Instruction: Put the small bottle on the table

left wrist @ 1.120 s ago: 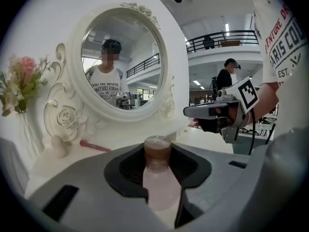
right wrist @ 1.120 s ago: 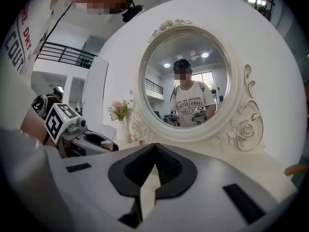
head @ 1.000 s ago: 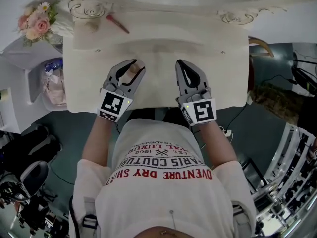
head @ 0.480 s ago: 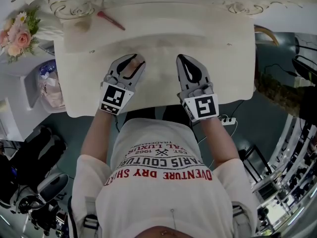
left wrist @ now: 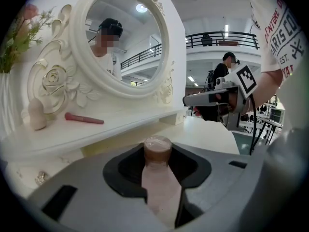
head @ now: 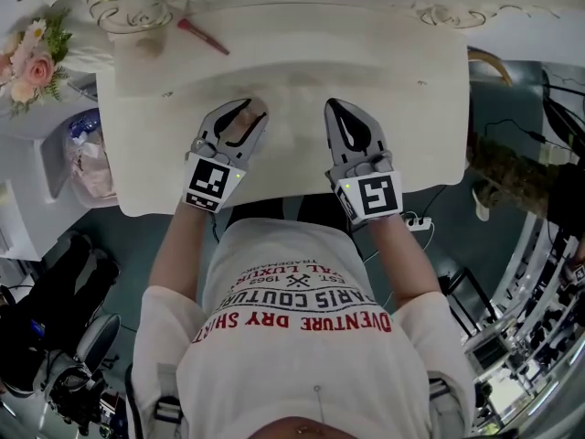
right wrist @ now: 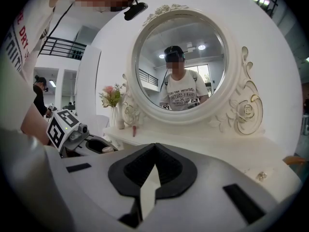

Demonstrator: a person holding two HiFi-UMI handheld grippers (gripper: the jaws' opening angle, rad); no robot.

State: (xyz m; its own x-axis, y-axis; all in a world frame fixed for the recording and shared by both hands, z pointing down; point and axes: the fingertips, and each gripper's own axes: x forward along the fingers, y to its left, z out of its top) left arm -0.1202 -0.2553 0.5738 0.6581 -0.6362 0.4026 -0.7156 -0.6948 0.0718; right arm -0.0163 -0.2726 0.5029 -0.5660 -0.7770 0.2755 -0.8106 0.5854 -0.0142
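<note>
A small pinkish bottle (head: pixel 242 128) with a brown cap is clamped between the jaws of my left gripper (head: pixel 250 110), which hovers over the near left part of the cream dressing table (head: pixel 393 71). Looking along the jaws in the left gripper view, the bottle (left wrist: pixel 157 175) stands upright with both pads of the left gripper (left wrist: pixel 157 153) pressed on its body. My right gripper (head: pixel 335 111) is level with it over the table's near middle. In the right gripper view the right gripper (right wrist: pixel 153 151) has its jaw tips together and nothing between them.
A pink makeup brush (head: pixel 203 37) and a beige sponge (head: pixel 151 46) lie on the raised back shelf at the left. An oval mirror (left wrist: pixel 125 37) in an ornate frame stands behind it. Flowers (head: pixel 32 48) sit off the table's left end.
The head view has shifted a little, so the table sits slightly differently in the frame. Both grippers stay in the same places over the table, the left one still holding the bottle.
</note>
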